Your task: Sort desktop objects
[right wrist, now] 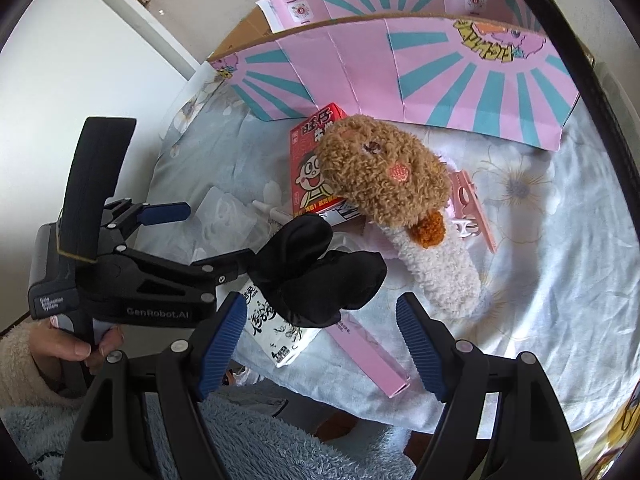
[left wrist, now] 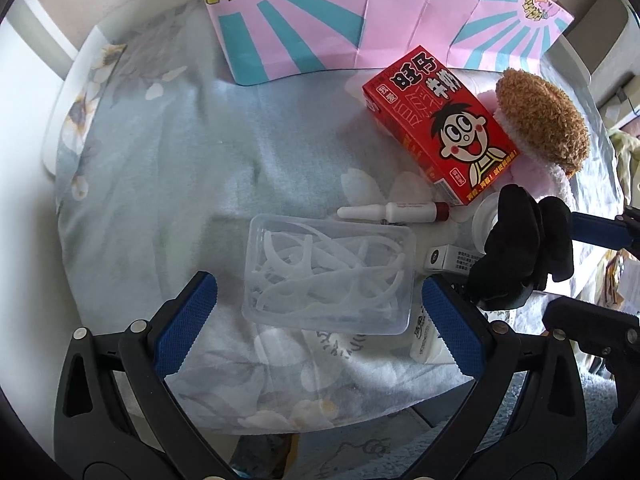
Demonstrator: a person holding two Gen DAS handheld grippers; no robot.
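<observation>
My left gripper [left wrist: 320,320] is open, its blue pads either side of a clear plastic box of white floss picks [left wrist: 330,274] on the blue floral cloth. My right gripper [right wrist: 320,344] is open and empty above a white sachet [right wrist: 276,328] and a pink slim box [right wrist: 370,354]. A black cloth [left wrist: 520,256] lies bunched at the left gripper's right side; in the right wrist view the black cloth [right wrist: 320,268] sits by the left gripper's lower finger. A red milk carton [left wrist: 440,124], a brown plush toy [right wrist: 384,176] and a white tube [left wrist: 394,213] lie behind.
A pink and teal cardboard box [right wrist: 440,76] stands open at the back of the table. A pink clip [right wrist: 470,204] lies right of the plush toy. A small white box [left wrist: 452,258] lies beside the floss box. The table's front edge is close below both grippers.
</observation>
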